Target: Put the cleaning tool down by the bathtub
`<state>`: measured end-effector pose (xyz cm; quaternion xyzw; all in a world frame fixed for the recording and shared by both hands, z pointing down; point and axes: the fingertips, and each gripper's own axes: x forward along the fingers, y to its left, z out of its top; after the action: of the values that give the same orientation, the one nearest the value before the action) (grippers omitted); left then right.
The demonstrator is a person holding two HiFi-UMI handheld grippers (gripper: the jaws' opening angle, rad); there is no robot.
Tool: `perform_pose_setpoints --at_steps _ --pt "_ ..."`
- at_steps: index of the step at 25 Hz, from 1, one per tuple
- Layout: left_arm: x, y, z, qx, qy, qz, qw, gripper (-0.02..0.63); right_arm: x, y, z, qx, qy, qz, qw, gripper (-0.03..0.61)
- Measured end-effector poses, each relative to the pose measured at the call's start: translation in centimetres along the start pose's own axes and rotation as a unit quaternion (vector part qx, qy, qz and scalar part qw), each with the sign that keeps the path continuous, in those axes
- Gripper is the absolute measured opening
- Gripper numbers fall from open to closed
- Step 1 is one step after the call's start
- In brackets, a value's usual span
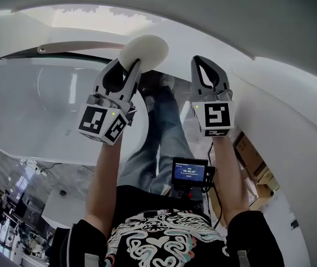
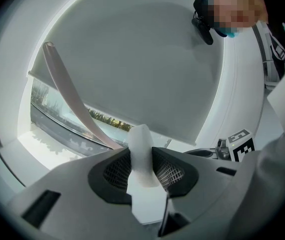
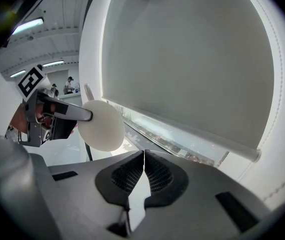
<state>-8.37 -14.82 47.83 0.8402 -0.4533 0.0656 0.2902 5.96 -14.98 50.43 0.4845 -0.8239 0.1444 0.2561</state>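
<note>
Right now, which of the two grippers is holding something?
The left gripper: its jaws clamp the white, round cleaning tool. The right gripper has its jaws pressed together with nothing between them.

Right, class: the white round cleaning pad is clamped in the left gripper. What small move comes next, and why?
Probably lower the left gripper down beside the white bathtub: its jaws grip the white round cleaning pad, held up in the air, so releasing now would drop it.
</note>
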Motion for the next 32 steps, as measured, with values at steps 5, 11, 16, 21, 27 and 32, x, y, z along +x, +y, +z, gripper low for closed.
perform_pose_setpoints --at_steps 5,11,16,21,27,32 --pt "1.6 1.1 -1.9 -0.003 0.013 0.0 0.9999 0.129 1.6 -0.2 -1.7 0.0 0.006 0.006 1.0 0.029" --pt "2.9 2.1 -3.3 0.006 0.026 0.004 0.9996 0.129 3.3 -0.3 -3.5 -0.008 0.015 0.017 1.0 0.028" --pt "3.8 3.0 -4.6 -0.004 0.03 0.003 0.9995 0.129 4.4 0.0 -5.2 -0.006 0.02 0.023 1.0 0.029" --pt "5.2 3.8 -6.6 -0.025 0.036 0.005 0.999 0.129 5.7 0.2 -7.6 -0.002 0.024 0.031 0.999 0.029" --pt "5.9 5.1 -9.6 -0.048 0.051 0.019 0.9974 0.129 7.1 1.0 -9.5 0.002 0.03 0.041 0.999 0.029" --pt "6.6 5.4 -11.6 -0.057 0.066 0.017 0.996 0.129 7.9 0.7 -11.1 0.007 0.038 0.039 0.998 0.029"
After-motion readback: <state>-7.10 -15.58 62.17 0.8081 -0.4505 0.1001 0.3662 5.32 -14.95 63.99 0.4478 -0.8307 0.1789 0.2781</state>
